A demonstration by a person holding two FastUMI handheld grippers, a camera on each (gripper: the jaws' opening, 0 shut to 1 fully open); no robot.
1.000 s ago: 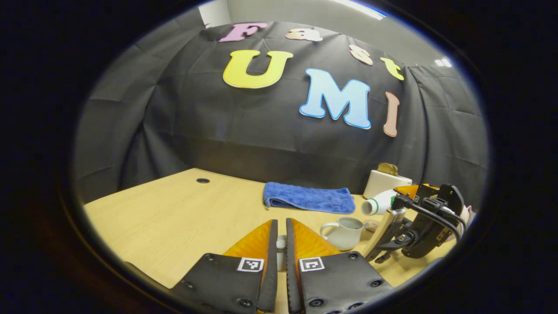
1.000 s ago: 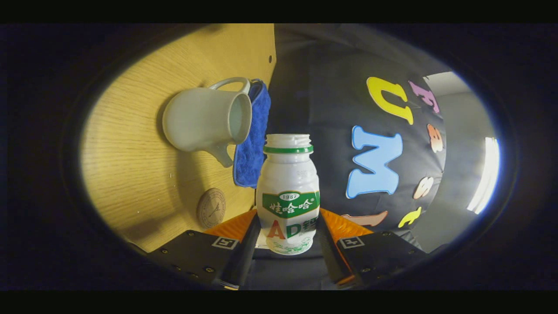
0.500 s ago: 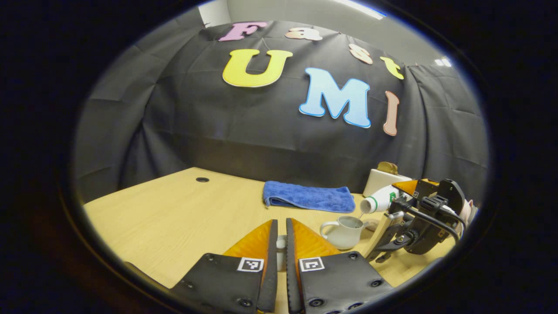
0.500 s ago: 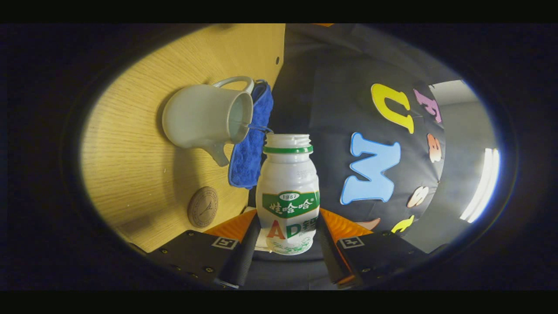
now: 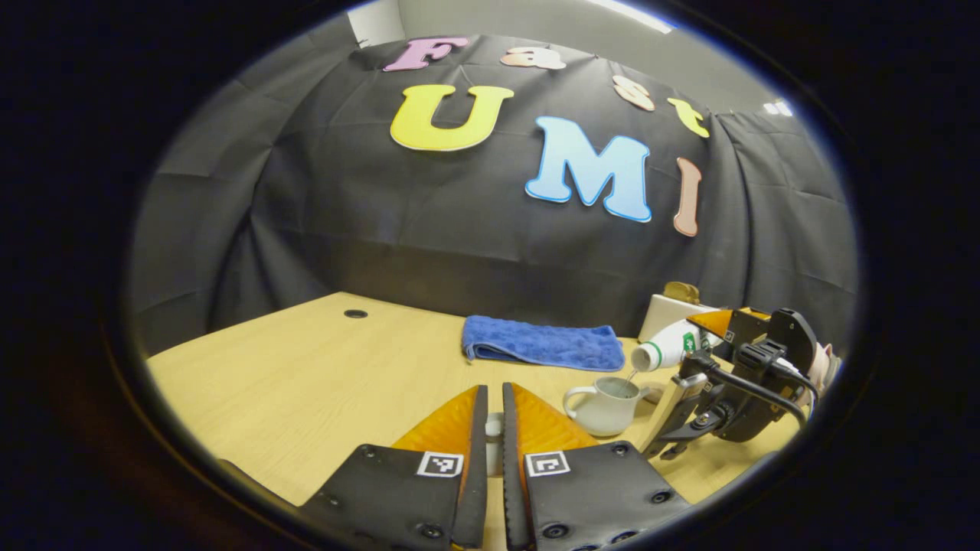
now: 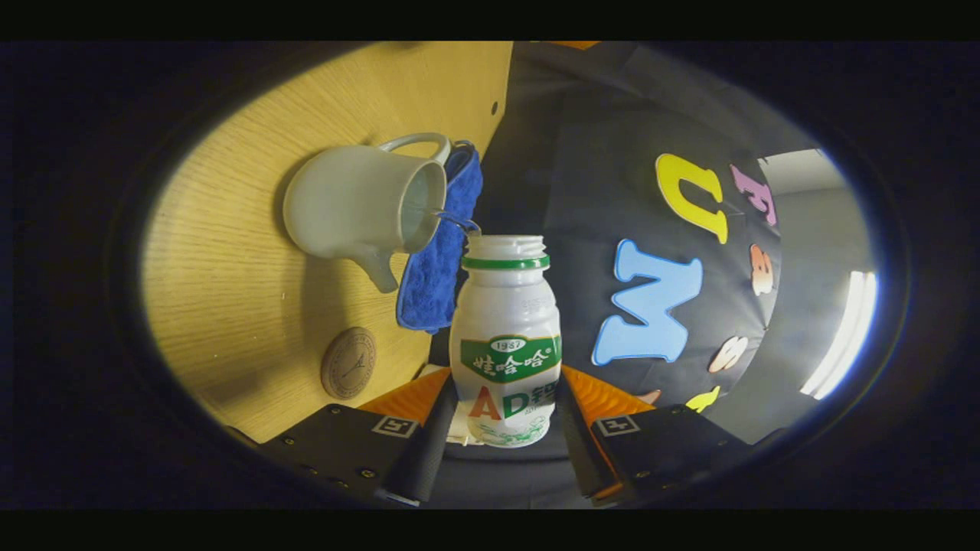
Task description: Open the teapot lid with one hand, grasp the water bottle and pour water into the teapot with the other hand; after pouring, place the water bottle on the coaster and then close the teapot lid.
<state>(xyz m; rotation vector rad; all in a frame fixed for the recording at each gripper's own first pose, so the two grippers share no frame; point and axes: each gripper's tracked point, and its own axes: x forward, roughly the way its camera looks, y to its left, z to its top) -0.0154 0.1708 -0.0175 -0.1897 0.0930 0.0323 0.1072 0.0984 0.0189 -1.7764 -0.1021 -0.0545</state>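
Observation:
In the right gripper view my right gripper (image 6: 505,376) is shut on the white water bottle (image 6: 505,337), which has a green band and label and no cap. It is tipped on its side over the table. A thin stream of water runs from its mouth into the open white teapot (image 6: 356,203). The round brown coaster (image 6: 348,363) lies bare beside the teapot. In the left gripper view the bottle (image 5: 670,350) tilts above the teapot (image 5: 605,407). My left gripper (image 5: 494,387) hovers left of the teapot, shut on the small white teapot lid (image 5: 494,440).
A folded blue towel (image 5: 543,344) lies behind the teapot near the back wall. A white box (image 5: 668,310) stands at the back right. The wooden table (image 5: 306,383) has a cable hole (image 5: 355,314) at the far left.
The bottle has tipped further and risen slightly over the teapot. A thin stream of water now runs into the teapot. The left gripper has stayed still with the lid.

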